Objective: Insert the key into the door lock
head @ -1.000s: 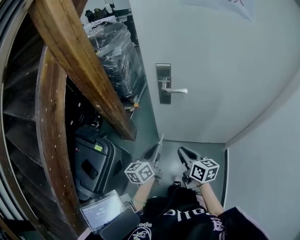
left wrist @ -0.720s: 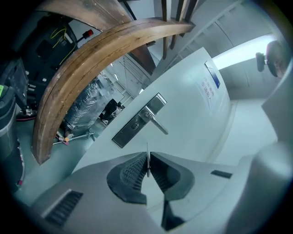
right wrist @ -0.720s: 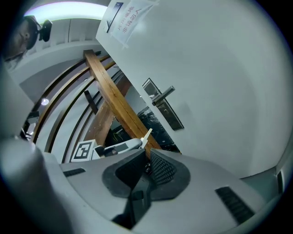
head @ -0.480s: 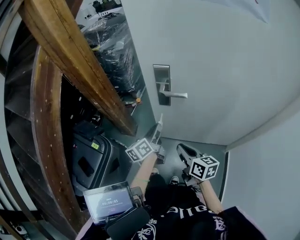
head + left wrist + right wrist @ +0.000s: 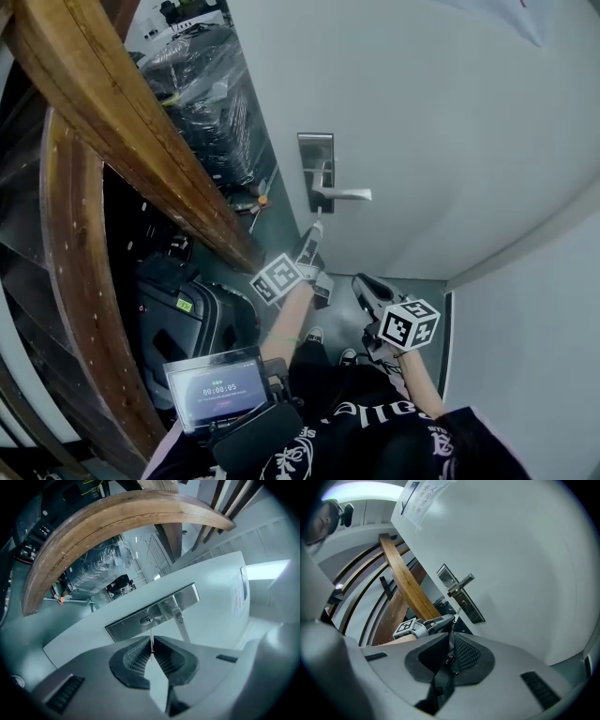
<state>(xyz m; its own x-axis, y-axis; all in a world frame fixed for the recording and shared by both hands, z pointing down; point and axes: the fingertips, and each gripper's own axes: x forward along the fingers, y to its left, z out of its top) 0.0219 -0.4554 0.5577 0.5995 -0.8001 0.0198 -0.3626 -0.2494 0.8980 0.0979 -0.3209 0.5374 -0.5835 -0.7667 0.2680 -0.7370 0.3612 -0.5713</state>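
Observation:
A white door (image 5: 441,122) carries a steel lock plate (image 5: 316,172) with a lever handle (image 5: 342,195). My left gripper (image 5: 310,240) is raised just below the plate and is shut on a thin key (image 5: 151,639). In the left gripper view the key's tip points at the keyhole (image 5: 147,619) and stops a little short of it, with the lever handle (image 5: 180,619) to the right. The right gripper view shows the left gripper (image 5: 425,626) holding the key (image 5: 458,612) near the plate (image 5: 461,597). My right gripper (image 5: 363,285) hangs lower, to the right, with its jaws together (image 5: 451,643).
A curved wooden handrail (image 5: 122,131) runs along the left. Plastic-wrapped goods (image 5: 202,94) stand behind it, a black suitcase (image 5: 187,314) on the floor below. A device with a lit screen (image 5: 214,386) is at my waist. A white wall (image 5: 544,356) closes the right side.
My left gripper has risen with the key from near the floor level up towards the lock plate. The right gripper has stayed low, shifting only slightly.

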